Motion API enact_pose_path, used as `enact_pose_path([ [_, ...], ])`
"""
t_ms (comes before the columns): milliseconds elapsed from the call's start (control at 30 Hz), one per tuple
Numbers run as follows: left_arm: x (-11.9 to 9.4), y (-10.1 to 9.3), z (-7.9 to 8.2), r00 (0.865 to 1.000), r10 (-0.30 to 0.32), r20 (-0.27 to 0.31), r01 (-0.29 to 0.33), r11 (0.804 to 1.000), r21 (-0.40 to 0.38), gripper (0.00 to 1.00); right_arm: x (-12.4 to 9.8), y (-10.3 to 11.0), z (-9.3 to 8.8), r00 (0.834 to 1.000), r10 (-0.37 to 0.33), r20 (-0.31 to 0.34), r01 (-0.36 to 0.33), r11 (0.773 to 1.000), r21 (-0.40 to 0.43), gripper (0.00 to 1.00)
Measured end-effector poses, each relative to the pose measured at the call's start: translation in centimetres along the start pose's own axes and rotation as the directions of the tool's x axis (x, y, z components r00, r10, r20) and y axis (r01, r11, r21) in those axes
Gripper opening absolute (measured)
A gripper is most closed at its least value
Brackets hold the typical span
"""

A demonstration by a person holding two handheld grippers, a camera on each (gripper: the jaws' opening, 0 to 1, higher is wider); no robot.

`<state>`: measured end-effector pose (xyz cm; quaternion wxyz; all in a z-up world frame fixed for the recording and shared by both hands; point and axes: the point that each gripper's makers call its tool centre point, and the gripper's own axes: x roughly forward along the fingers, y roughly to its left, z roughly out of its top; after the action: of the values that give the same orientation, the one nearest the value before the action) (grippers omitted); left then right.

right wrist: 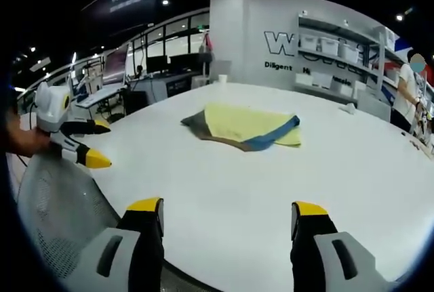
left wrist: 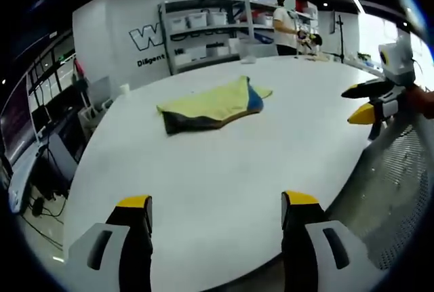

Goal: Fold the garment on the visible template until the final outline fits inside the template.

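**Folded garment on the table, both grippers spread and apart from it**

The white table [left wrist: 224, 170] takes up most of the left gripper view, its curved edge sweeping down to the lower right; in the right gripper view the same table [right wrist: 271, 190] runs out to a far edge before a white wall with dark lettering. A grey mesh surface [left wrist: 400, 170] lies past the table's rim at the right of the left gripper view and appears again at the lower left of the right gripper view.

Behind the table stand shelves [left wrist: 203, 31] loaded with pale bins, and a person in a white top [left wrist: 286, 31] stands near them.

The garment [left wrist: 215, 104] lies near the middle of the table, well apart from both grippers. It is a flat, folded bundle, yellow on top with a dark grey edge and a blue strip at one side. In the right gripper view the garment [right wrist: 245, 128] shows the same yellow face, the blue band along its nearer right edge. No template outline can be made out under it.

The left hand-held gripper [left wrist: 215, 204] hangs over the near table edge with its yellow-tipped jaws spread wide and nothing between them. The right hand-held gripper [right wrist: 227, 209] is likewise spread and empty.
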<state>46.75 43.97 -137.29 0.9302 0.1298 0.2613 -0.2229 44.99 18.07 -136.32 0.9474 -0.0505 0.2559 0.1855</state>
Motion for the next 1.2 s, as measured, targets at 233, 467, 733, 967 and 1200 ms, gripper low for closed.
enact_pose_path([
  [233,-0.04,-0.01,-0.01,1.0,0.0,0.0,0.0,1.0,0.0,0.75,0.03,0.19,-0.05,1.0,0.008,-0.005,-0.008,1.0,-0.001,0.74],
  [467,-0.05,-0.05,0.19,1.0,-0.002,0.012,0.002,1.0,0.003,0.75,0.03,0.25,-0.18,1.0,0.012,-0.014,-0.012,1.0,-0.004,0.73],
  [733,-0.08,0.0,0.33,1.0,0.0,0.017,0.0,1.0,0.004,0.75,0.18,0.26,-0.32,1.0,0.014,-0.026,-0.014,1.0,-0.016,0.73],
  [967,-0.1,-0.04,0.48,1.0,-0.004,0.024,0.004,1.0,0.008,0.75,0.16,0.24,-0.38,0.999,0.012,-0.03,-0.013,1.0,-0.019,0.73],
  [1200,-0.21,0.21,0.68,0.999,0.006,0.035,-0.006,1.0,0.009,0.75,0.18,0.35,-0.2,1.0,0.015,-0.023,-0.016,0.999,-0.032,0.71],
])
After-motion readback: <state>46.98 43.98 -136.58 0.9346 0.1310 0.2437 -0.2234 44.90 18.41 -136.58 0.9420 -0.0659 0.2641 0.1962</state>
